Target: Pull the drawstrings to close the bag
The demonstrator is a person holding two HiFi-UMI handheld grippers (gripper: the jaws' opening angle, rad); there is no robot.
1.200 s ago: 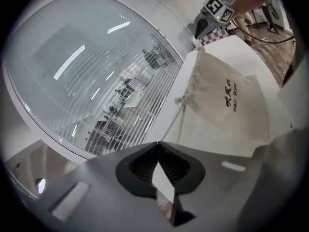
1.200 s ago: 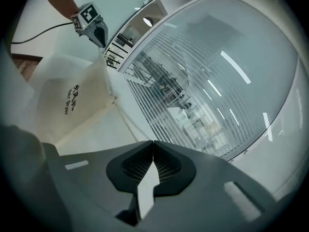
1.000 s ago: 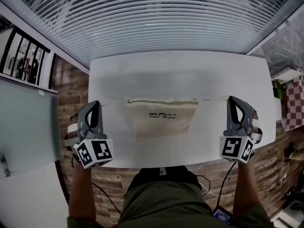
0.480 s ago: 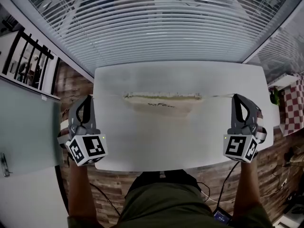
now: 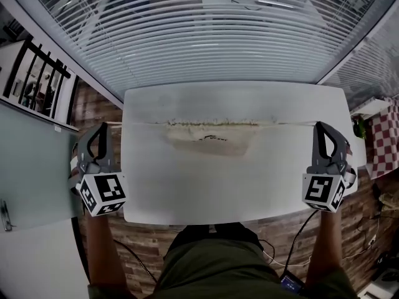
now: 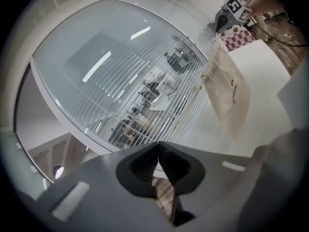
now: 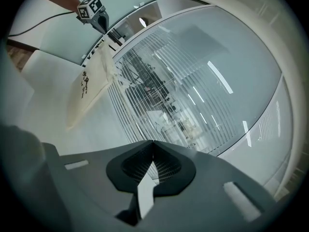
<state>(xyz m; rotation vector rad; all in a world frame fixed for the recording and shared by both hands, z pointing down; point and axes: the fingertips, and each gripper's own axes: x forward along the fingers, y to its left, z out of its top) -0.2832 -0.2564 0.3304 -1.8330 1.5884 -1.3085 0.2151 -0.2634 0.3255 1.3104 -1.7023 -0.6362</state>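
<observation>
A cream cloth bag (image 5: 212, 139) with dark print hangs by its gathered top edge above the white table (image 5: 187, 192). A thin drawstring (image 5: 144, 123) runs taut from its left end to my left gripper (image 5: 100, 128), which is shut on it. A second drawstring (image 5: 288, 124) runs from the right end to my right gripper (image 5: 324, 126), also shut on the cord. In the left gripper view the jaws (image 6: 158, 146) are pressed together, with the bag (image 6: 228, 87) and the right gripper (image 6: 234, 7) beyond. The right gripper view shows its jaws (image 7: 153, 144) together, and further off the bag (image 7: 90, 87) and the left gripper (image 7: 92, 9).
Window blinds (image 5: 212, 36) fill the wall behind the table. A glass partition (image 5: 31, 167) stands at the left, past the table's edge. A red checked cloth (image 5: 386, 136) lies off the right edge. Cables (image 5: 293, 248) trail over the wooden floor by the person's legs.
Both grippers have moved outward and up. The bag, which lay flat on the table, has been lifted and now hangs from the stretched cords.
</observation>
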